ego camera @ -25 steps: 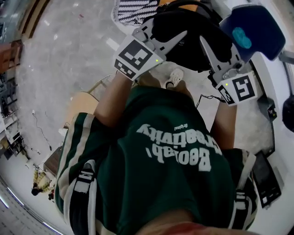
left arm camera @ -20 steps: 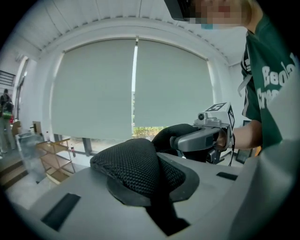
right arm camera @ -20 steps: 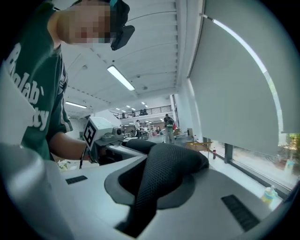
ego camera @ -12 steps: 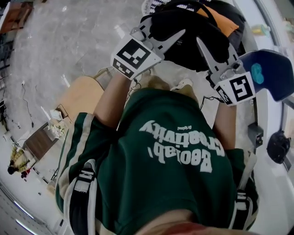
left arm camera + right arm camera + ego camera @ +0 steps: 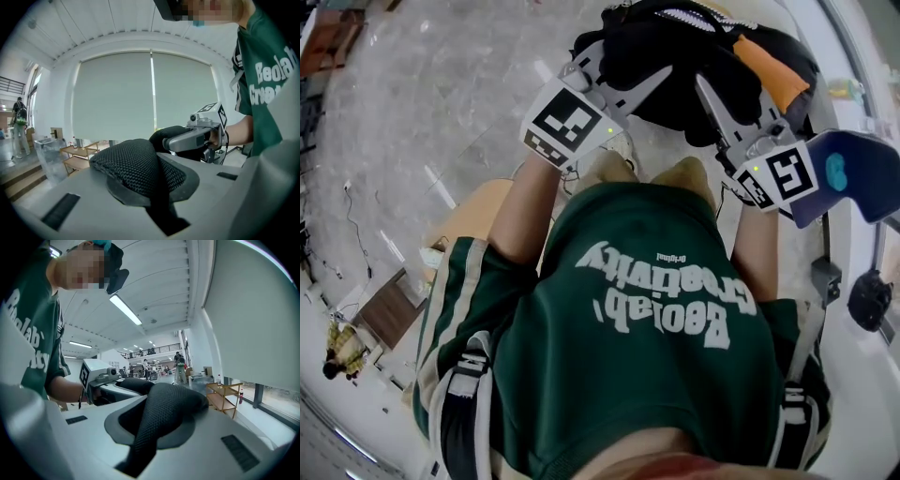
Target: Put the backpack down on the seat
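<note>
In the head view I hold a black backpack (image 5: 694, 56) with an orange panel up in front of the person's green shirt. My left gripper (image 5: 623, 80) is shut on one black mesh shoulder strap (image 5: 136, 166), which bulges out between its jaws. My right gripper (image 5: 717, 108) is shut on the other mesh strap (image 5: 164, 416). Each gripper view shows the other gripper, the right gripper (image 5: 197, 136) and the left gripper (image 5: 101, 376), close by across the bag. A blue chair part (image 5: 853, 178) sits just right of my right gripper.
A tan wooden stool (image 5: 473, 211) stands on the pale floor below my left arm. A white surface with a dark round object (image 5: 869, 300) runs along the right. A low wooden shelf (image 5: 79, 152) and a distant standing person (image 5: 19, 124) are by the blinds.
The view has swung round: the blue chair part has slid from the top right down beside my right gripper. More of the backpack's orange panel shows. Both grippers keep their hold on the straps.
</note>
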`<state>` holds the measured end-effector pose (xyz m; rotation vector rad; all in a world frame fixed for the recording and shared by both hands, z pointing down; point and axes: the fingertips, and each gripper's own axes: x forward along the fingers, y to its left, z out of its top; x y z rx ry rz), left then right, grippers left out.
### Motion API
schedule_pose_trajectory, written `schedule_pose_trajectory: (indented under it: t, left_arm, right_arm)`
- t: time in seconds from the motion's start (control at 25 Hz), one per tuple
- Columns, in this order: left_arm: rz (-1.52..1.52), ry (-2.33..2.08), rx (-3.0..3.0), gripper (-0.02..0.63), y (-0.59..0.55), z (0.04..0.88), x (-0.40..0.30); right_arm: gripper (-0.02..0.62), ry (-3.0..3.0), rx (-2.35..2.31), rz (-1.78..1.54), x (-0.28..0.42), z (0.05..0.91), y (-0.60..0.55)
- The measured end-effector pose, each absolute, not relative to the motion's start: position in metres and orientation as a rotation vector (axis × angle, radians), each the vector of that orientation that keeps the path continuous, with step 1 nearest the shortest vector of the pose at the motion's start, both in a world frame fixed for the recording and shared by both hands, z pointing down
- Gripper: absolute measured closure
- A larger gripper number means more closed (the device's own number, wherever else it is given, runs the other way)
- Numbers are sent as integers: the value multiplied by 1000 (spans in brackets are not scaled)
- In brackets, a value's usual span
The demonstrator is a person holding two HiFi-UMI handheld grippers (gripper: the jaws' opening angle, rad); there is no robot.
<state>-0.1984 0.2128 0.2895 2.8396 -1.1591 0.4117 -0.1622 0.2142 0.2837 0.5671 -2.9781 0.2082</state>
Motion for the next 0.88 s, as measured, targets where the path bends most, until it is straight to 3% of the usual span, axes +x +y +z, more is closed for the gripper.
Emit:
schedule_pose_trajectory:
  t: [0.24,0.44,0.68,0.88]
  left_arm:
    - [403,-1254,2797,538,191,294,-277]
    - [427,-1343,2740,538,175,292,-292]
    - [450,-1310,2703,538,97,307,-356]
    - [472,-1231,2695,538,28,316,-363]
  right_arm:
    - [535,-2977,453,227,-237,289,199]
    - [535,-2995,354,183,-249,282,187]
    - [535,-2971,341,224,-315,298,109]
    - [534,-2969,354,257,-323,304,50]
